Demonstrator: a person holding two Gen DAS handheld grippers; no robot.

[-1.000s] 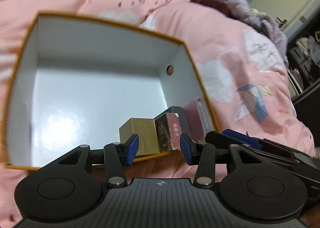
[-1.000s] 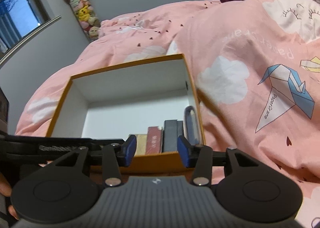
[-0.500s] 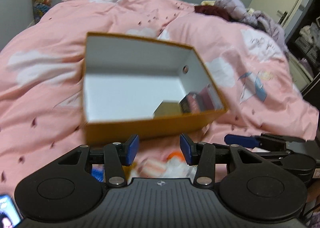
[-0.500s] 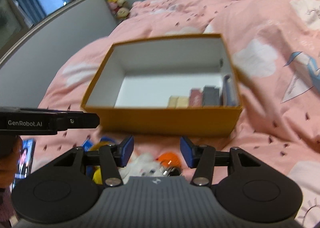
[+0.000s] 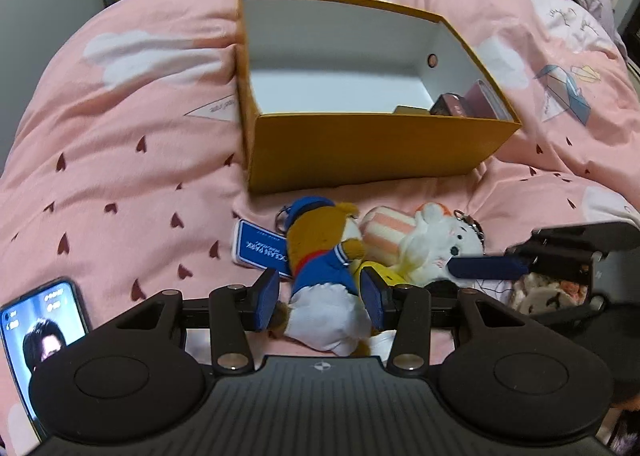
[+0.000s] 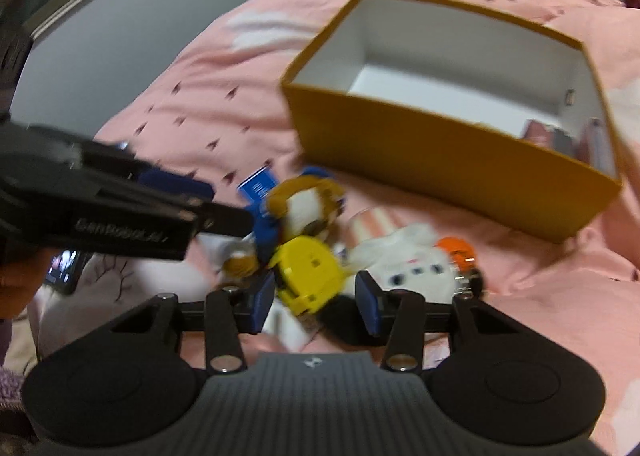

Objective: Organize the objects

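Left wrist view: orange box [image 5: 372,148] w/ white inside sits on the pink duvet [image 5: 132,160] at approx 12 o'clock from the left gripper [image 5: 320,298]. Inside the box, in the corner at 2 o'clock, a few small boxes [image 5: 460,106] stand packed together; rest of the floor is bare white.

Btwn box and gripper lies a heap of toys. Brown plush in blue sailor outfit [image 5: 324,252] lies right in front of the left gripper, its white lower part btwn the blue pads [image 5: 267,298]. Pads stand apart, not pressing it as far as I can tell. Blue card [image 5: 260,250] lies at 11 o'clock, partly under the plush. White plush w/ pink-striped part [image 5: 424,236] lies at 1 o'clock, touching the brown one. Phone w/ lit screen [image 5: 40,332] lies at 9 o'clock, at the frame edge.

Right gripper [image 6: 316,296] (also seen at 3 o'clock in left view [image 5: 486,267]) hovers over the same heap; view is blurred. Its jaws have just been closing, still apart. Yellow toy [image 6: 308,272] lies btwn its fingertips, contact unclear. White plush at 1 o'clock, box at 1–2 o'clock beyond.
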